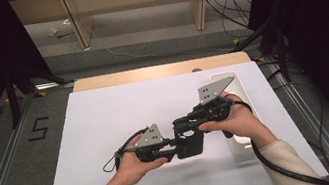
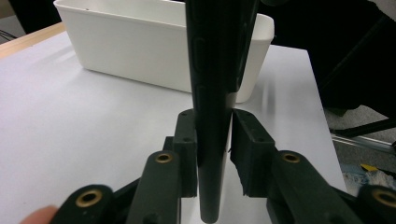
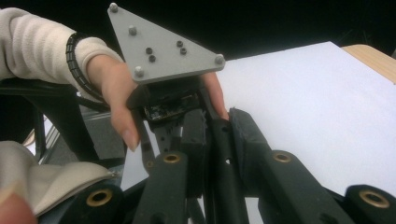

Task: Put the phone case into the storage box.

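A flat black phone-like slab (image 1: 192,144) hangs edge-up over the white table sheet (image 1: 107,127), between both grippers. My right gripper (image 1: 181,124) reaches in from the right and is shut on the slab; in the right gripper view the pads (image 3: 243,135) clamp its edge (image 3: 219,177). My left gripper (image 1: 176,144) comes from the left with its jaws around the slab's other end. In the left gripper view the slab (image 2: 212,70) stands upright with side buttons showing. The left pad (image 2: 187,140) touches it, and a thin sliver of gap shows at the right pad.
A long white bin (image 1: 229,80) stands at the table's right edge behind the right hand, and fills the background (image 2: 130,51) of the left gripper view. A wooden table edge (image 1: 159,71) runs along the back. Cables trail from both grippers.
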A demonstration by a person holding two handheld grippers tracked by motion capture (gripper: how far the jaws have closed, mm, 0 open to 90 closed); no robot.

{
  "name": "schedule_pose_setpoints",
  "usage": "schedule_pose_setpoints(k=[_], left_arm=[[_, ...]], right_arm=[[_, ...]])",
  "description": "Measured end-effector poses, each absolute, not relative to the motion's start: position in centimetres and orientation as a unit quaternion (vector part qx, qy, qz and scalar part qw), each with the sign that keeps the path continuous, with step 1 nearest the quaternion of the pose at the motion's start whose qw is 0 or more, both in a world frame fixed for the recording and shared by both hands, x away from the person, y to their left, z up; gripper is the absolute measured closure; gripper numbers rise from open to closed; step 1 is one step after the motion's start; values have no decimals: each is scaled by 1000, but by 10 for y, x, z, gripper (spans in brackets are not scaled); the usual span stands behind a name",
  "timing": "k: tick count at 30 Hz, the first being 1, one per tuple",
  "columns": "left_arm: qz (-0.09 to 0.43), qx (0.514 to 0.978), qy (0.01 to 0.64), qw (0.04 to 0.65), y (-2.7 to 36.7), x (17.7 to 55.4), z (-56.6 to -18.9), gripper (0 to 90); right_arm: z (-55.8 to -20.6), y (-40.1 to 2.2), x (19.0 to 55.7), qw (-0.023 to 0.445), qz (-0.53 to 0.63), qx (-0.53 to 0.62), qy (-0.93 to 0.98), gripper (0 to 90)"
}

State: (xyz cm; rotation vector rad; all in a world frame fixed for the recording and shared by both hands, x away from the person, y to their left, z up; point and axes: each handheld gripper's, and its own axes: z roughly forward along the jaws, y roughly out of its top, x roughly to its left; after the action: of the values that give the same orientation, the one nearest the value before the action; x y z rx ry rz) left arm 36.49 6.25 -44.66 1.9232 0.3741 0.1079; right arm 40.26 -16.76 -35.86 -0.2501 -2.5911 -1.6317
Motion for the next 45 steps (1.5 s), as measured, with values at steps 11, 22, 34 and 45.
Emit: schedule_pose_setpoints(k=[11,22,34,45], left_arm=[[43,820,161,548,64,365,-445,795],[52,818,175,545,68,365,-442,799],[68,814,190,544,69,365,-440,799],[80,806,218,544,72,365,-438,800]], right_arm=[[-358,-168,402,27,-529,-65,-846,715],[-355,-171,403,-12,-543,-82,-835,281],[-357,-178,404,-43,-548,-109,-828,159],[-356,-182,402,-67,-560,-130,-816,141]])
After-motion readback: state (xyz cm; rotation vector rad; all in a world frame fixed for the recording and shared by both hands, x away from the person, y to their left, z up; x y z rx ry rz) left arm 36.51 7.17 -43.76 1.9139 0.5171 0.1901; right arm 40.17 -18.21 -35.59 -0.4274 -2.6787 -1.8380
